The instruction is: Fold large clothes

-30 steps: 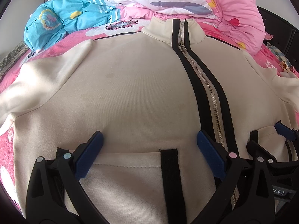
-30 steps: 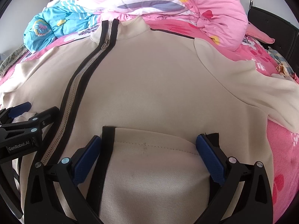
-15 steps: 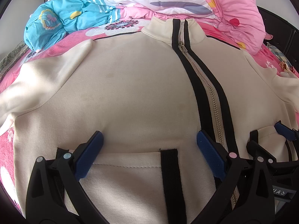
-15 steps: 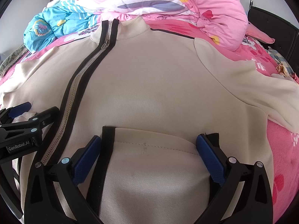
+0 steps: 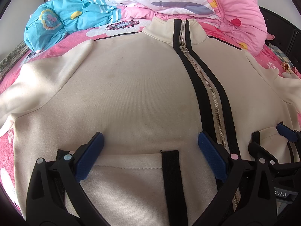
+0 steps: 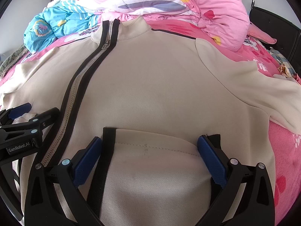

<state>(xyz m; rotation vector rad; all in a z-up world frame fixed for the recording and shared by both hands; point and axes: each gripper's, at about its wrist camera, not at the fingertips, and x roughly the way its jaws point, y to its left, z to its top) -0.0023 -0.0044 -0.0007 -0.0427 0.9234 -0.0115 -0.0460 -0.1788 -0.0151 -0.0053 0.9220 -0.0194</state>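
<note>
- Pink floral bedspread (image 5: 11, 150) lies under a cream zip-front jacket with black trim (image 5: 131, 94).
- Left gripper (image 5: 148, 146) gapes wide over the hem, gripping nothing.
- Right gripper (image 6: 148, 146) likewise.

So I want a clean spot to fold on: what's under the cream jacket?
A pink floral bedspread shows around the cream jacket, with a pink quilt and blue bedding behind its collar. Whatever lies directly beneath is covered.

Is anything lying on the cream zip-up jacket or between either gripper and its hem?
Nothing visible. The cream zip-up jacket lies flat and bare on the pink bedspread. The left gripper and right gripper are both open over its pockets. The bunched pink quilt sits beyond the collar.
</note>
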